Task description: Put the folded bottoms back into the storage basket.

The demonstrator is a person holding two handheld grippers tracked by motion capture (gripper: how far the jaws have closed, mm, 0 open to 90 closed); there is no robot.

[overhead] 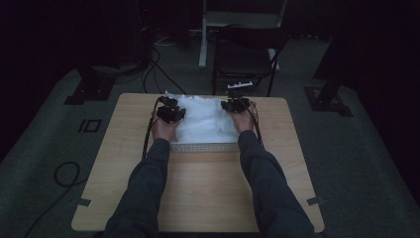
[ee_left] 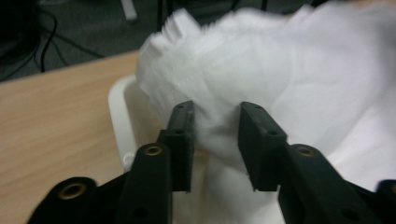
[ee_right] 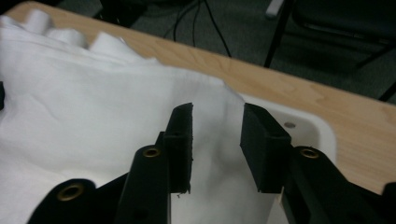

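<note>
High view: white cloth (overhead: 205, 121) heaped in a white basket (overhead: 204, 147) at the far middle of the worktop (overhead: 208, 193), left gripper (overhead: 170, 113) at its left edge, right gripper (overhead: 235, 105) at its right.

Left gripper view: jaws part-closed, a bunched fold of cloth (ee_left: 280, 84) between them; whether the pads actually press it I can't tell.

Right gripper view: jaws stand apart over flat cloth (ee_right: 93, 121) by the basket rim (ee_right: 308, 123), not pinching.

Handling, judged: light, limp, crumples readily, not fragile; will sag and drag. Best taken at edges or corners, one per gripper.

Heap runs left-right across the basket; no clear pointing end.
</note>
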